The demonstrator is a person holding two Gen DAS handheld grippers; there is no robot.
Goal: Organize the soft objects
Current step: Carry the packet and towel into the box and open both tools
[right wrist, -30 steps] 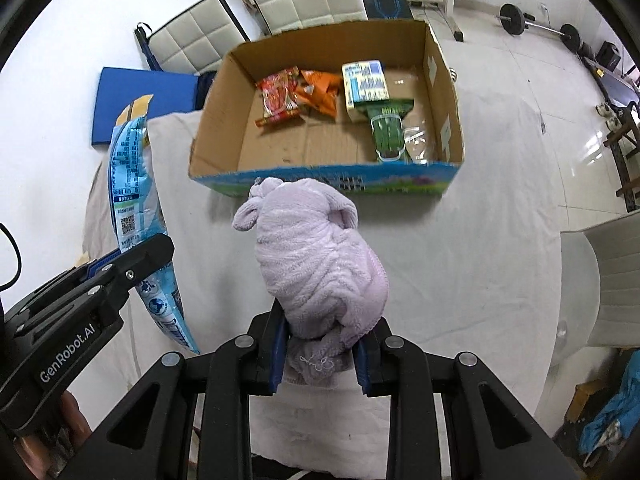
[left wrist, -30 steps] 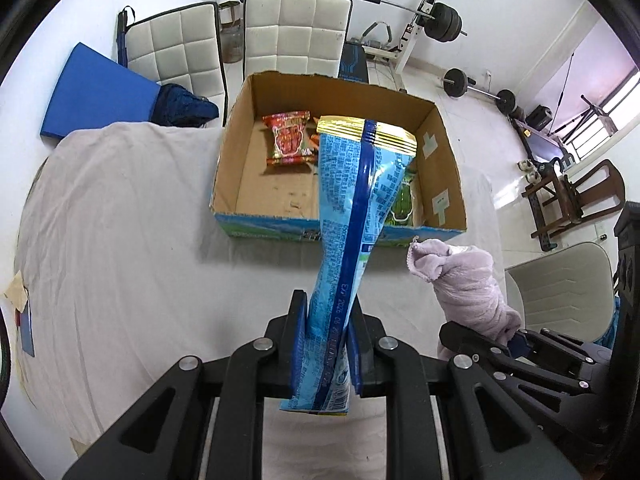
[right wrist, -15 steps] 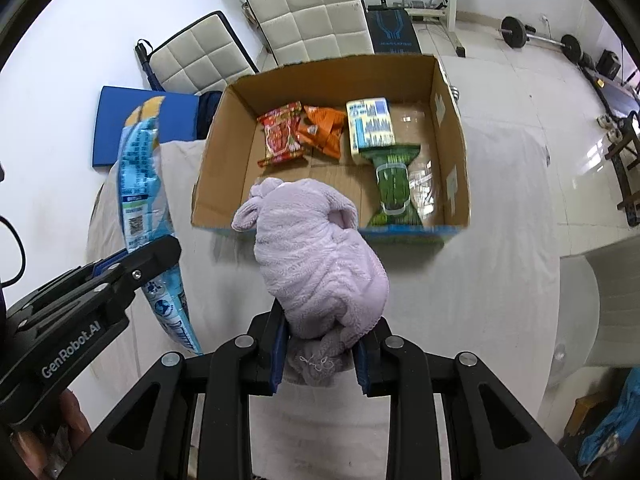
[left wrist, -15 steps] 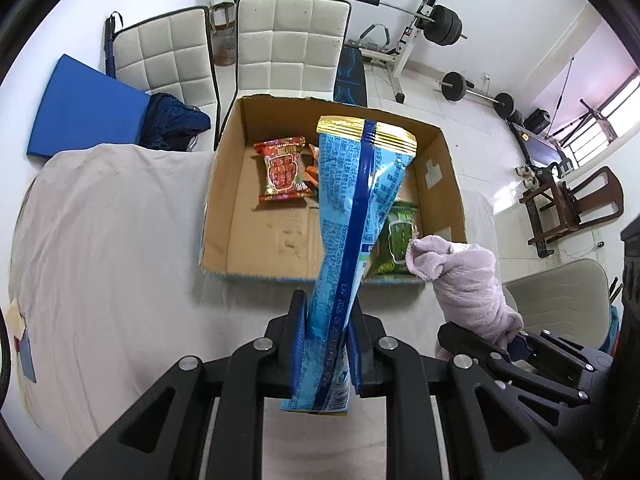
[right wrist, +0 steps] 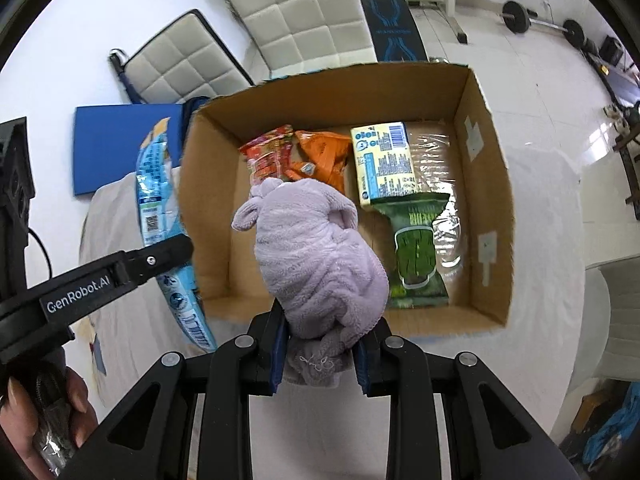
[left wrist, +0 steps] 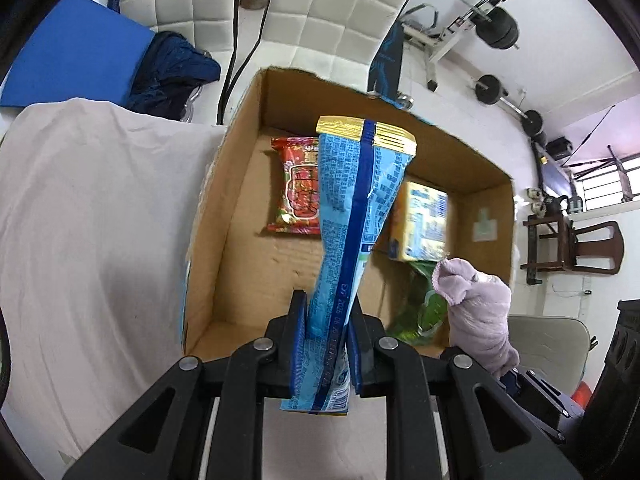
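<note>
My left gripper (left wrist: 326,326) is shut on a tall blue snack bag (left wrist: 356,216) and holds it upright above the near left part of an open cardboard box (left wrist: 208,216). My right gripper (right wrist: 320,340) is shut on a rolled lilac towel (right wrist: 316,256) over the box's (right wrist: 496,208) near edge. The towel also shows at the right in the left wrist view (left wrist: 478,312), and the blue bag at the left in the right wrist view (right wrist: 156,196). Inside the box lie a red packet (right wrist: 266,156), an orange packet (right wrist: 324,156), a yellow pack (right wrist: 384,164) and a green bag (right wrist: 418,252).
The box stands on a table under a pale cloth (left wrist: 80,220). Two white padded chairs (right wrist: 296,20) and a blue mat (right wrist: 120,144) stand behind it. Gym weights (right wrist: 516,16) lie on the floor at the back right. Another chair (left wrist: 548,340) is at the right.
Both grippers have moved forward with their loads, from in front of the box to over its near edge. Their grips are unchanged.
</note>
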